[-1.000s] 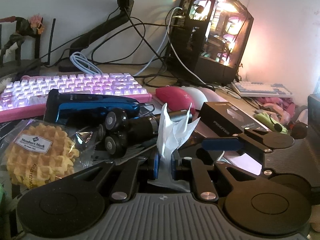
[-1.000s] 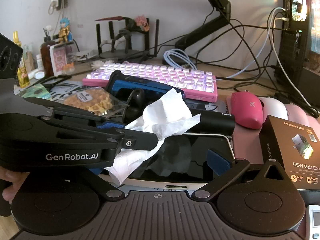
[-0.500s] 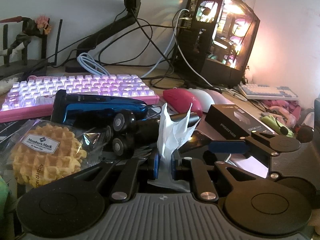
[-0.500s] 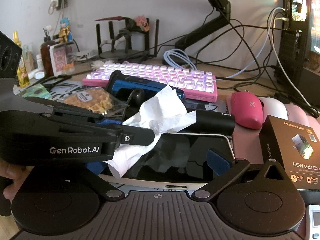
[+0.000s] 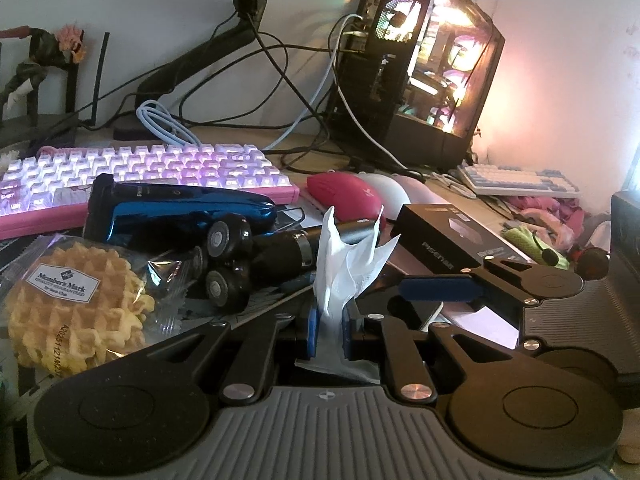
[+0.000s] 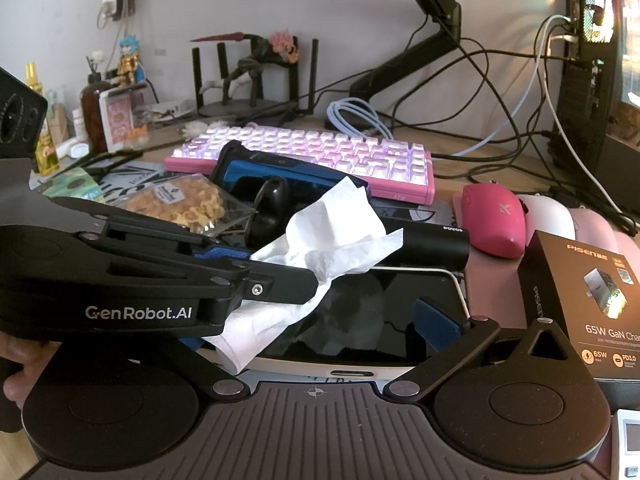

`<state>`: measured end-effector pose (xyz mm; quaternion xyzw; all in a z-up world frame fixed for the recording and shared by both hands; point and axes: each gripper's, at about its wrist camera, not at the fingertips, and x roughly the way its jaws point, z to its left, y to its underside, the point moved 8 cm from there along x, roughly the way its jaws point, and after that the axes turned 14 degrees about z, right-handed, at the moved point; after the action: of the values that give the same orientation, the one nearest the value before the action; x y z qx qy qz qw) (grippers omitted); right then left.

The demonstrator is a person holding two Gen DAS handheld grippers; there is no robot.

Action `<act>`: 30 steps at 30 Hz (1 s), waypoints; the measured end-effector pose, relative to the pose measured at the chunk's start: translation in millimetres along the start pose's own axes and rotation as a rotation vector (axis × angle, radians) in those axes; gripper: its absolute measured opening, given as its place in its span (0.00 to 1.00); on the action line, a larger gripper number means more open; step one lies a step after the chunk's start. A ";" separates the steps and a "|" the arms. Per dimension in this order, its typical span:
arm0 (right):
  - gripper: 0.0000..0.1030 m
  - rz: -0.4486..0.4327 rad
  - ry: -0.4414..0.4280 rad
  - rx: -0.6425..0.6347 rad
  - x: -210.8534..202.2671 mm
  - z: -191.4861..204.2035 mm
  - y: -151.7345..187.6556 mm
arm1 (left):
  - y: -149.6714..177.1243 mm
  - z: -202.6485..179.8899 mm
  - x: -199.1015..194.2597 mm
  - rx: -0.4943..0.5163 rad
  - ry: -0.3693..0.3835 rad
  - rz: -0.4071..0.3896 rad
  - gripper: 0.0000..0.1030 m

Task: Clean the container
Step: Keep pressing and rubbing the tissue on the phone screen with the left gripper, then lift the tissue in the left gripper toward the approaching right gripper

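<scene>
Little changes in a second: left tongs [image 5: 329, 330] stay clamped on crumpled white tissue [image 5: 344, 268] above the glossy black-screened device [image 6: 372, 316]; right tongs [image 6: 312, 332] gape, wiping unstarted.

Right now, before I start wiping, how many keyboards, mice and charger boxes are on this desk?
Keyboards: 2, the pink keyboard and the white-and-blue keyboard
Mice: 3, the magenta mouse, the white mouse and the pale pink mouse
Charger boxes: 1, the black charger box
Total: 6
</scene>
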<state>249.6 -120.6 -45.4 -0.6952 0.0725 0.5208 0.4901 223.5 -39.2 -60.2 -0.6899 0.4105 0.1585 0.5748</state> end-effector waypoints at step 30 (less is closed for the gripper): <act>1.00 -0.002 0.006 -0.004 -0.6 0.7 -0.2 | -0.2 3.6 -1.3 -0.014 -0.001 -0.003 0.15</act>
<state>249.0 -120.3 -44.8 -0.6979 0.0720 0.5184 0.4889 223.7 -35.4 -60.2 -0.6944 0.4079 0.1609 0.5705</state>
